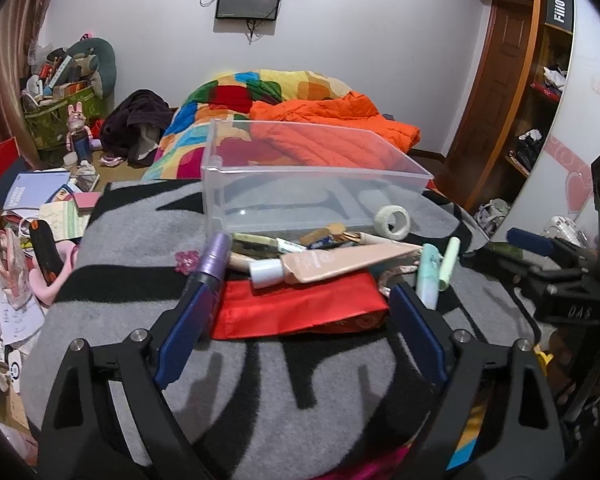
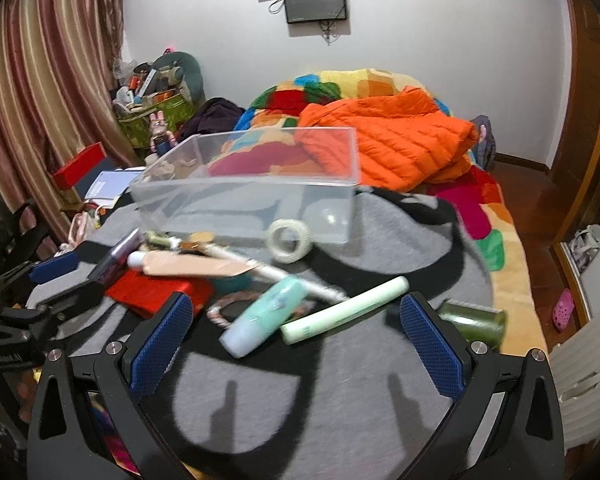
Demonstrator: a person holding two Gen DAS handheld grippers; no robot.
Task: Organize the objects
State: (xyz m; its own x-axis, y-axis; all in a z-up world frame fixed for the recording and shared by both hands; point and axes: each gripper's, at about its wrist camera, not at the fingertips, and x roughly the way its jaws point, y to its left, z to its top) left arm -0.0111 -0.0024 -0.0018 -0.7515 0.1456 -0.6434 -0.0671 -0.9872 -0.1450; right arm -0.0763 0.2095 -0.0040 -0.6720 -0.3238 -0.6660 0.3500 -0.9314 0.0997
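Left claw point(image 1: 300, 312), released, straddles the red pouch point(image 1: 300, 308); right claw point(image 2: 296, 320) released; next, clench and transfer into clear bin point(image 1: 316, 184).

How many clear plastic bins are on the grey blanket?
1. The clear rectangular plastic bin sits behind the pile of cosmetics; it looks empty.

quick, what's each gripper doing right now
left gripper: open, red pouch between the jaws, not gripped
right gripper: open, holding nothing
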